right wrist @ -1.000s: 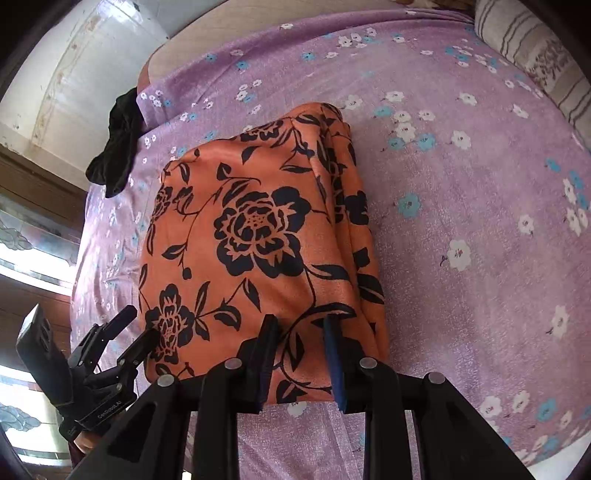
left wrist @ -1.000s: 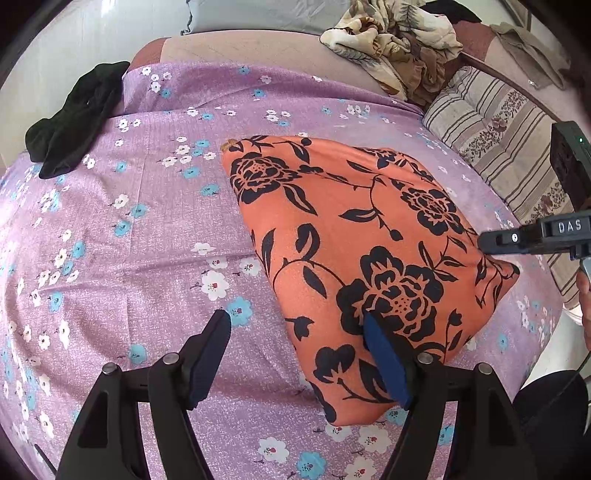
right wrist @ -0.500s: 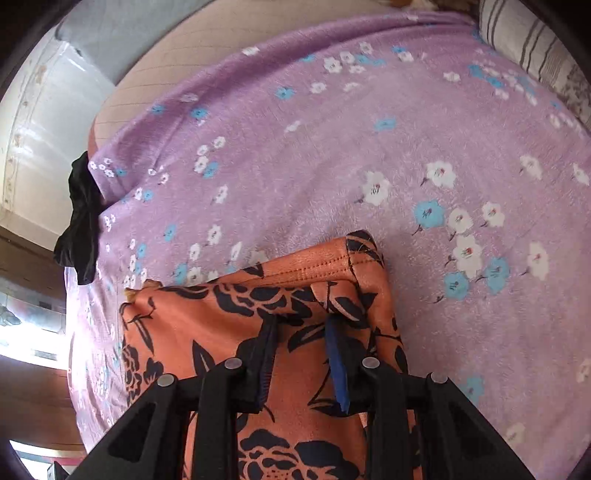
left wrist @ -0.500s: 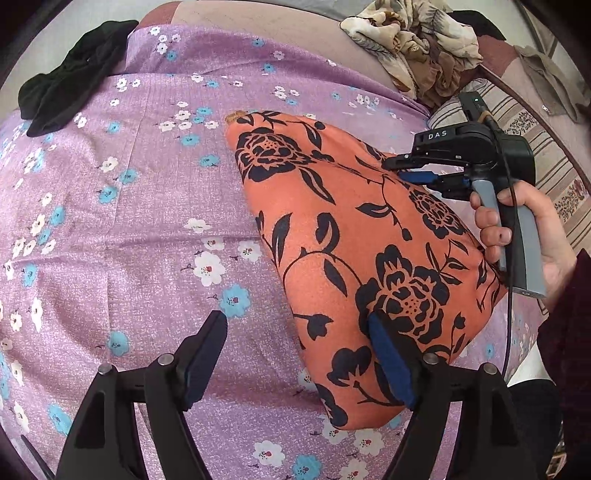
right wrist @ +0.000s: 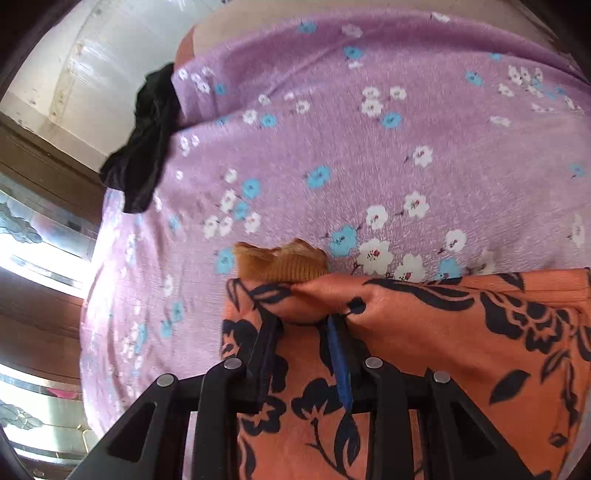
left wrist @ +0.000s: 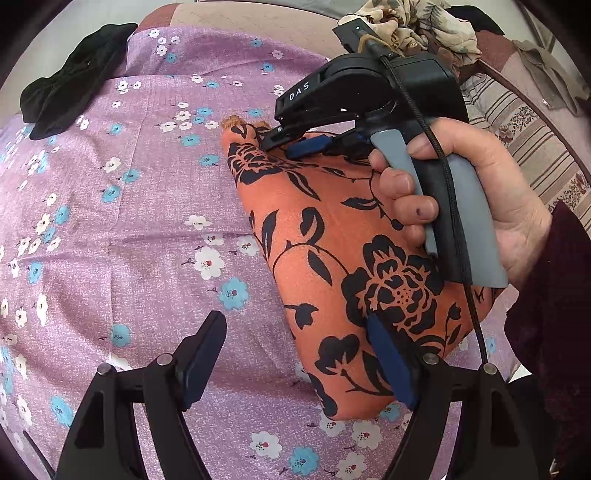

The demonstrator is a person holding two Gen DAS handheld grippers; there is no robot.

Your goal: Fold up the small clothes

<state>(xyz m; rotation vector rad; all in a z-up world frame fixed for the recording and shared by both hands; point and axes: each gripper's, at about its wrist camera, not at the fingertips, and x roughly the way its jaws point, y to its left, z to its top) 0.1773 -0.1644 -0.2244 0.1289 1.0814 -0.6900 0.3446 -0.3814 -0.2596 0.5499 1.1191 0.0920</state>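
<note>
An orange garment with black flowers (left wrist: 351,258) is seen lying on a purple flowered bedsheet (left wrist: 110,221), its near end between the fingers of the left gripper (left wrist: 295,354) and its far corner held by the right gripper (left wrist: 295,142). The right tongs are pressed together on a bunched fold of the orange cloth, as shown in the right wrist view (right wrist: 303,332), just below a tan ribbed band (right wrist: 280,264) that sticks out at the garment's far edge; the corner appears to be pinched there so that it can be carried over for a fold. The left tongs are spread wide, with one blue pad (left wrist: 388,365) touching the near part of the cloth and the other over bare sheet, so nothing is gripped by them; they are judged to be placed there to steady the near end or to wait for their turn. The person's hand (left wrist: 461,206) is closed round the right tool's grey handle, directly above the garment. The garment's left edge runs diagonally, and wide open sheet lies to its left for laying a fold. A black garment (left wrist: 70,74) rests at the far left edge of the bed, well apart. A heap of patterned clothes (left wrist: 417,26) and a striped pillow (left wrist: 524,136) crowd the far right, leaving less room there.
</note>
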